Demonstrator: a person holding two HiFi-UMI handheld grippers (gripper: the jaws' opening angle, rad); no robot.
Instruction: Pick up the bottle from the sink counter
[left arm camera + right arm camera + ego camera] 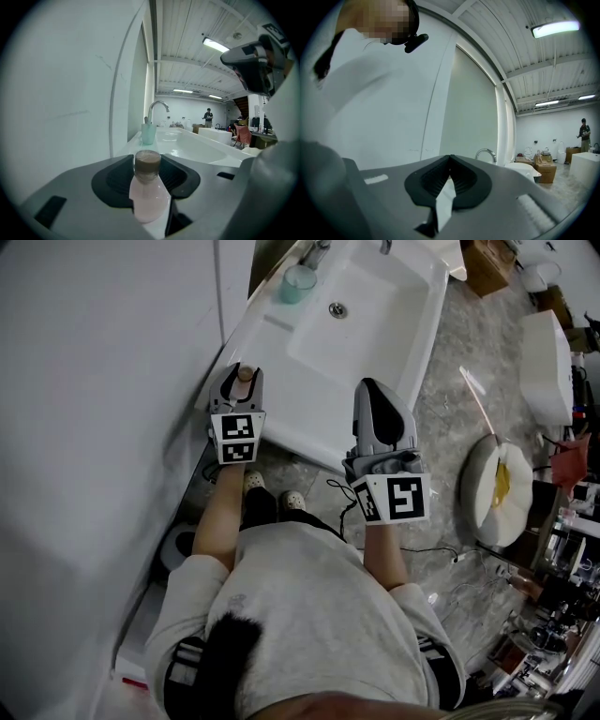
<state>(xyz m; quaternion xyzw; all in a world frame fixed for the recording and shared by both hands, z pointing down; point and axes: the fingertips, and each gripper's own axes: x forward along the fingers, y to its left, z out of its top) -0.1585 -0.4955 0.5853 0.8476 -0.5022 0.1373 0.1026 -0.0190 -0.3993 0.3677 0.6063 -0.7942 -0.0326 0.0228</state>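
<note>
Currently the L claw (pixel 241 379) is at the front-left corner of the sink (pixel 427 320), pinching the bottle (pixel 149 192). The bottle has a pink body w/ a brown cap and stands upright on the tabletop (pixel 255 345) ledge. The pads sit against both sides of the body, and the cap pokes up btwn the tips. The R claw (pixel 376 390) is pressed together w/ nothing in it. It hovers over the sink's front rim, well apart from the bottle.

The wall (pixel 103 381) runs just beside the bottle on its L, so that side is tight. Further back on the same ledge stands a teal cup (pixel 299 284), near the tap (pixel 317 251); both are well apart from the bottle. The drain (pixel 337 309) lies to the bottle's R, in the bowl. On the floor past the sink are a round white thing (pixel 497 488) and boxes (pixel 487 263). A person (pixel 208 116) stands far off in the L claw's view.
</note>
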